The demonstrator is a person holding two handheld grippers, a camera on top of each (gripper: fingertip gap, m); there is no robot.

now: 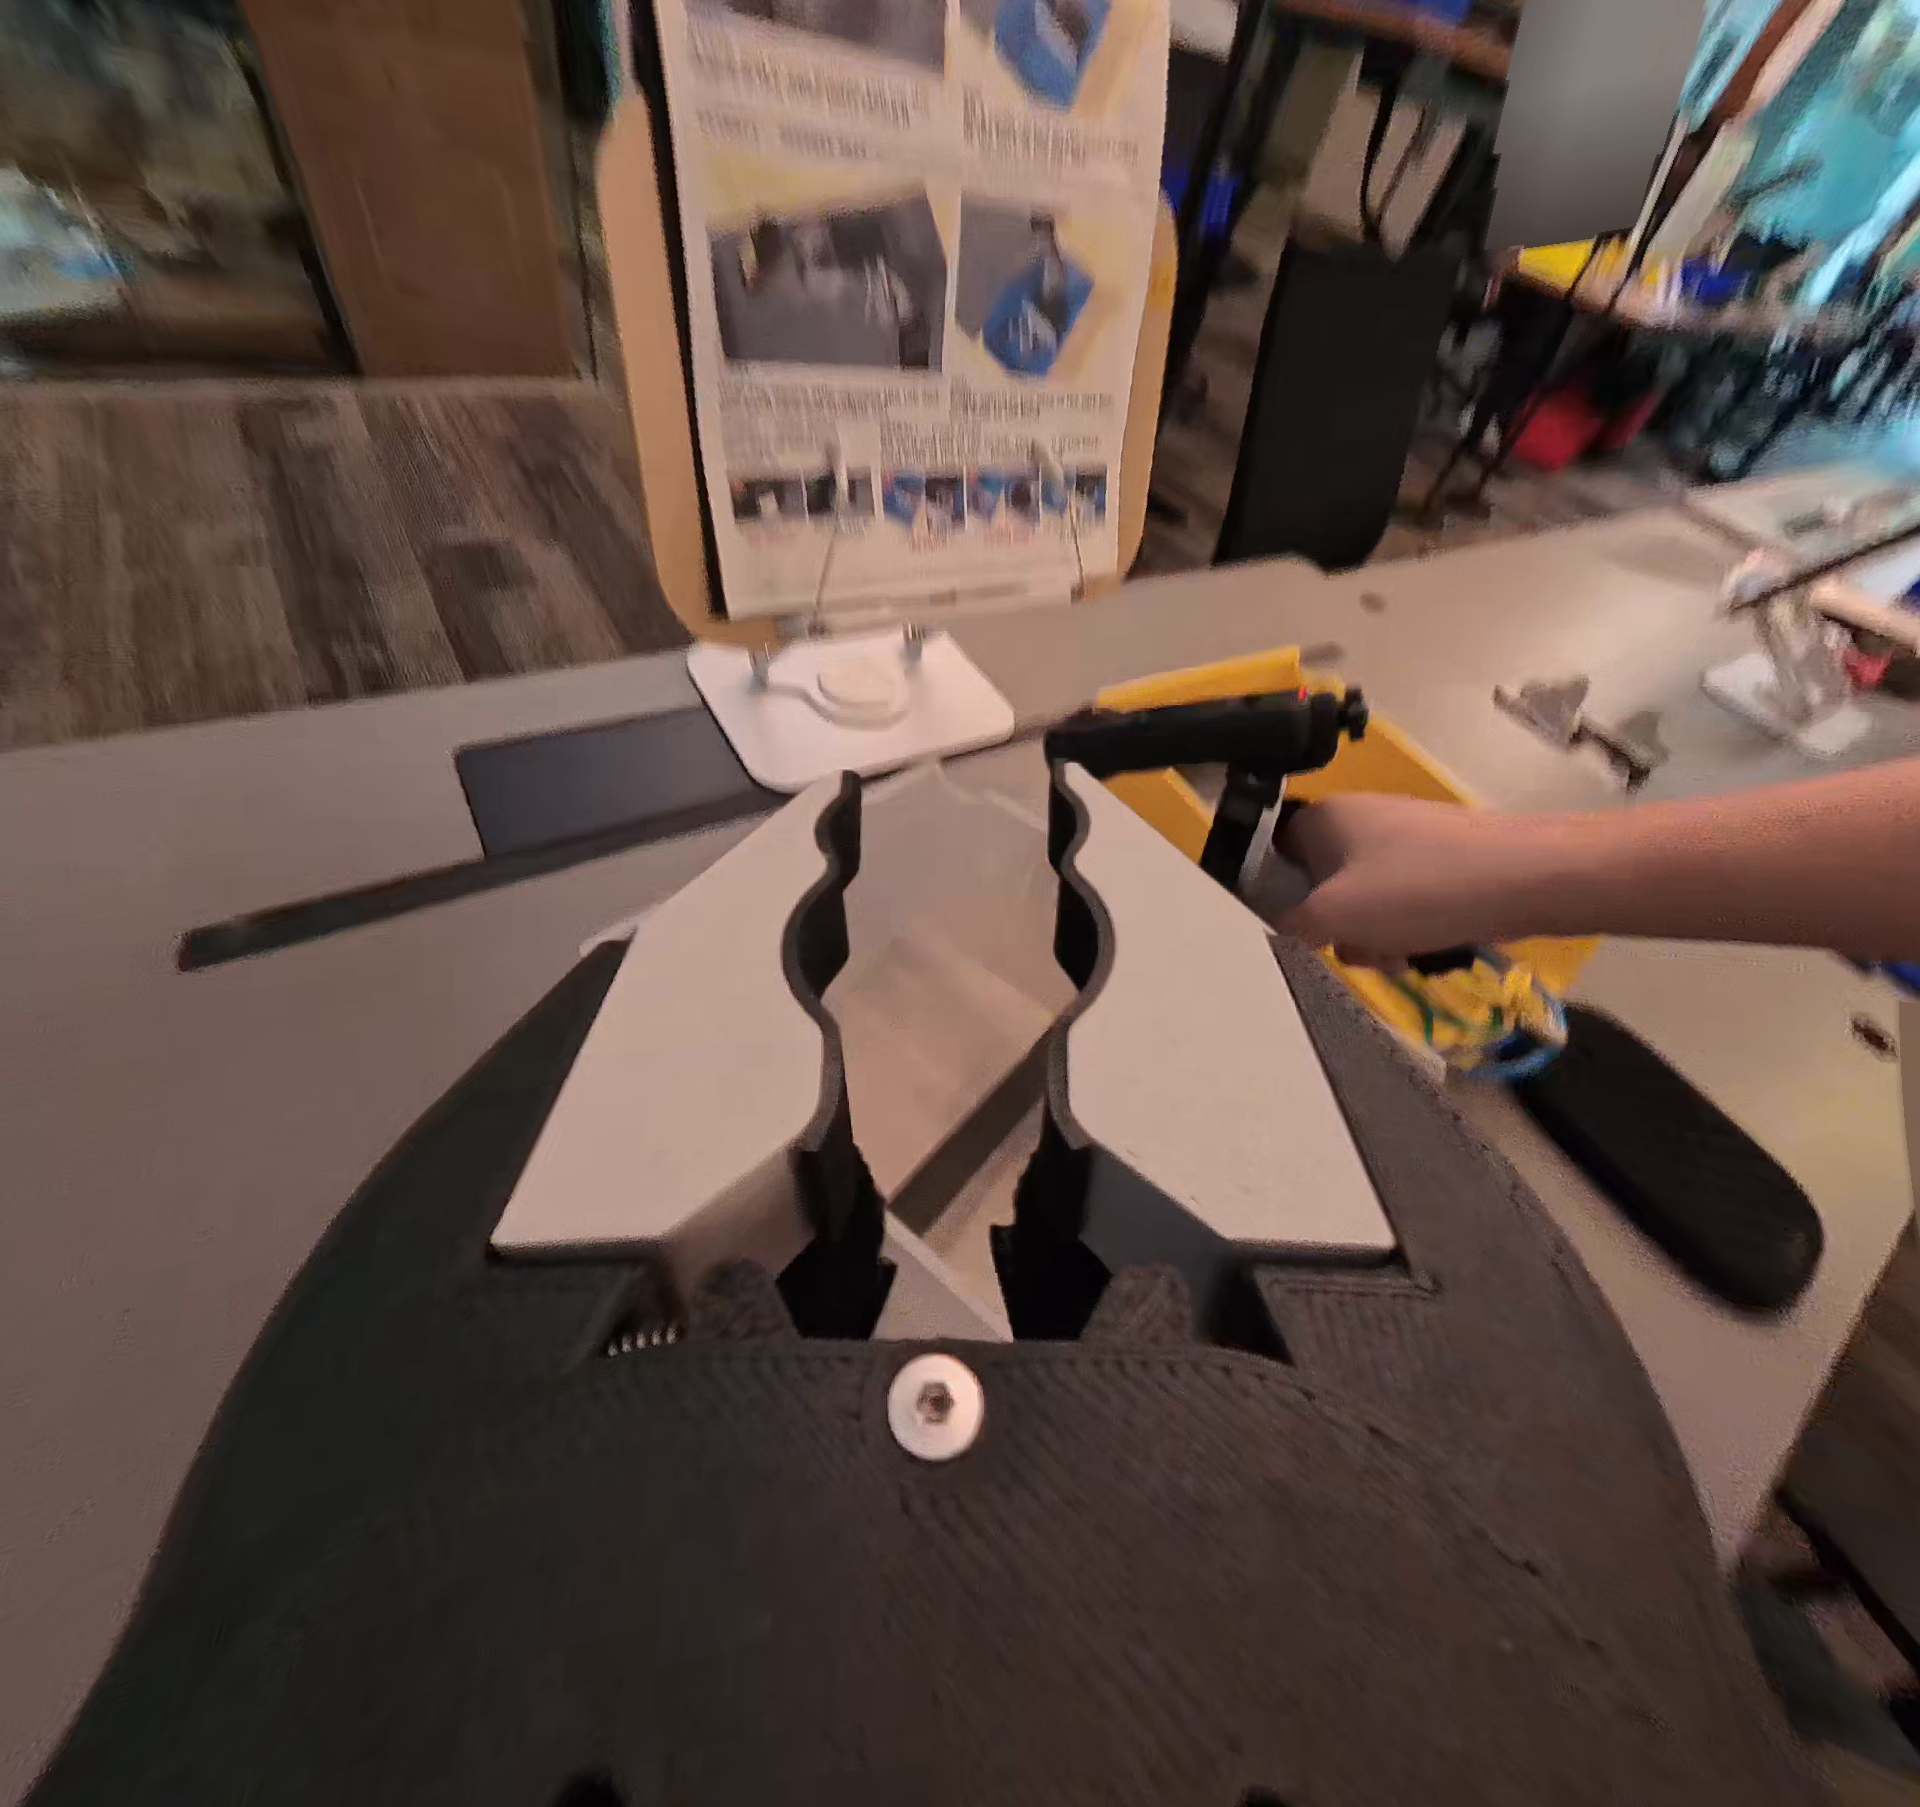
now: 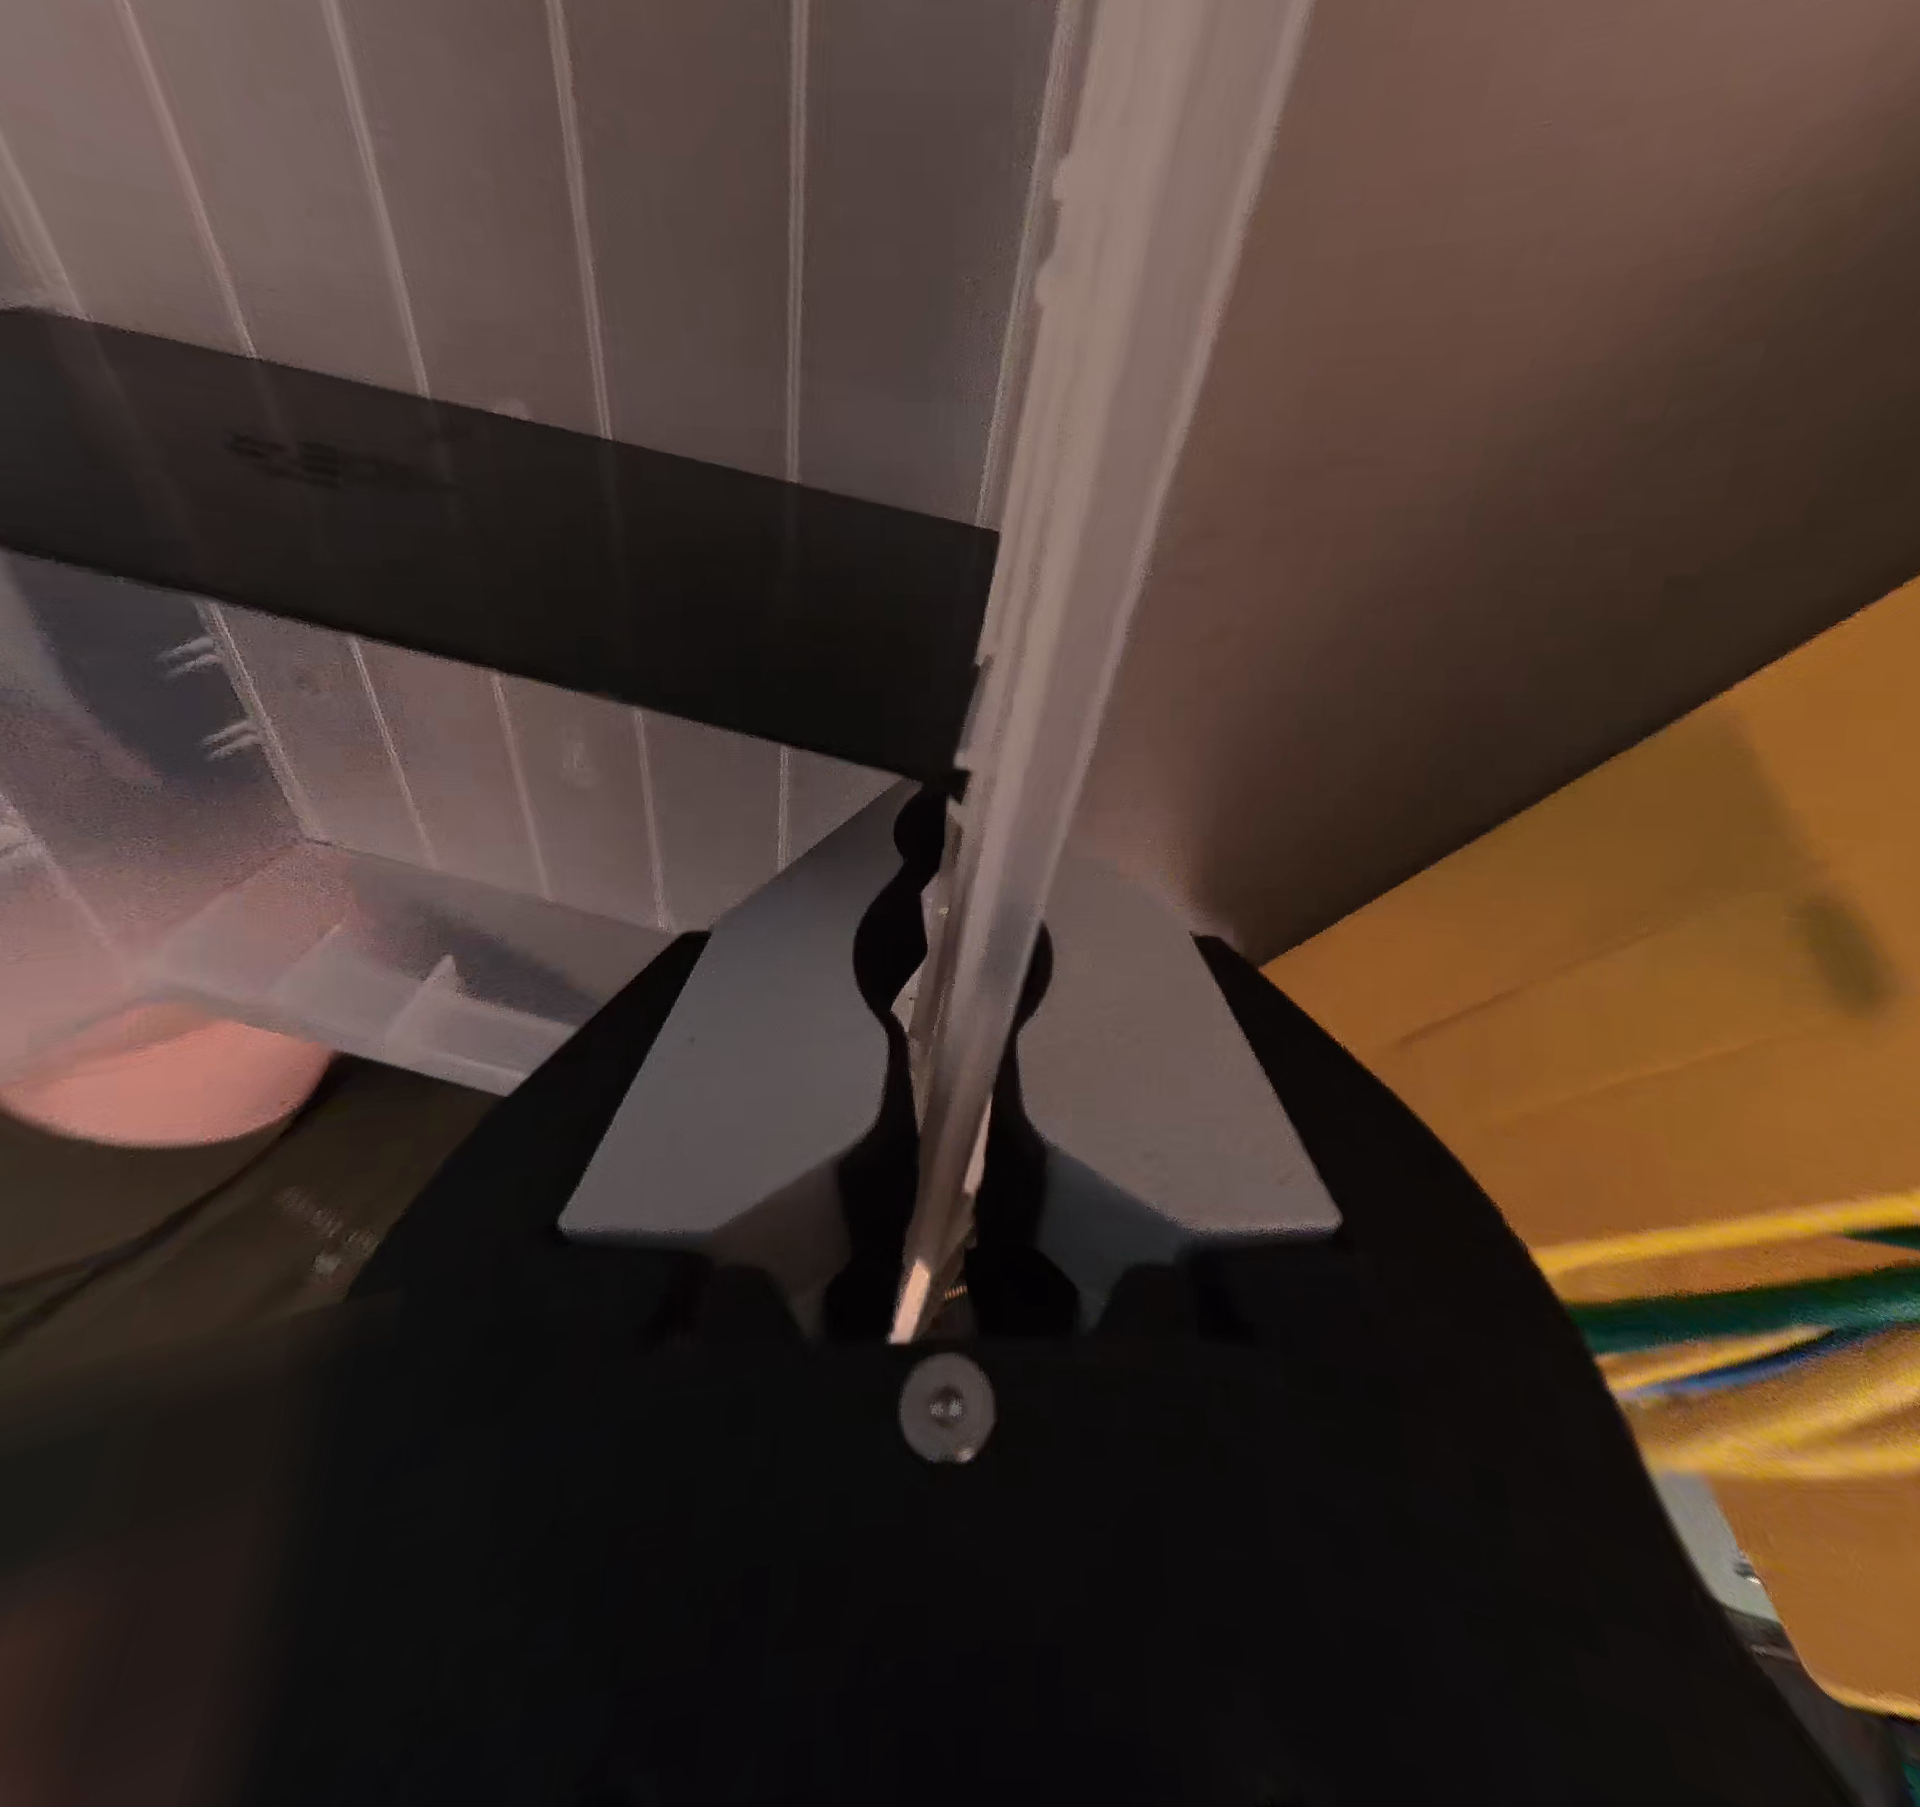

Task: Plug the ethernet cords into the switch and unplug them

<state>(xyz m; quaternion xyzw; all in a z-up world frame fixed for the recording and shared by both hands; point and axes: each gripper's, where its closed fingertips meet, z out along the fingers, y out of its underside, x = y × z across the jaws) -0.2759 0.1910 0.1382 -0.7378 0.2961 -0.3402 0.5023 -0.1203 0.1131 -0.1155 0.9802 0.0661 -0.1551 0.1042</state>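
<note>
My left gripper is open and empty, held above the grey table. My right gripper is shut on the edge of a ribbed clear plastic panel. A black flat box shows through that panel at the left. In the left wrist view a hand holds the right gripper over a yellow bin, and the clear panel shows faintly between my left fingers. Yellow, blue and green ethernet cords lie in the bin, which also shows in the right wrist view with the cords.
A poster on a white stand is at the table's far edge. A dark slot runs along the table on the left. A black padded bar lies near the bin. Small grey parts sit far right. My right fingertips sit around 30 cm from my left ones.
</note>
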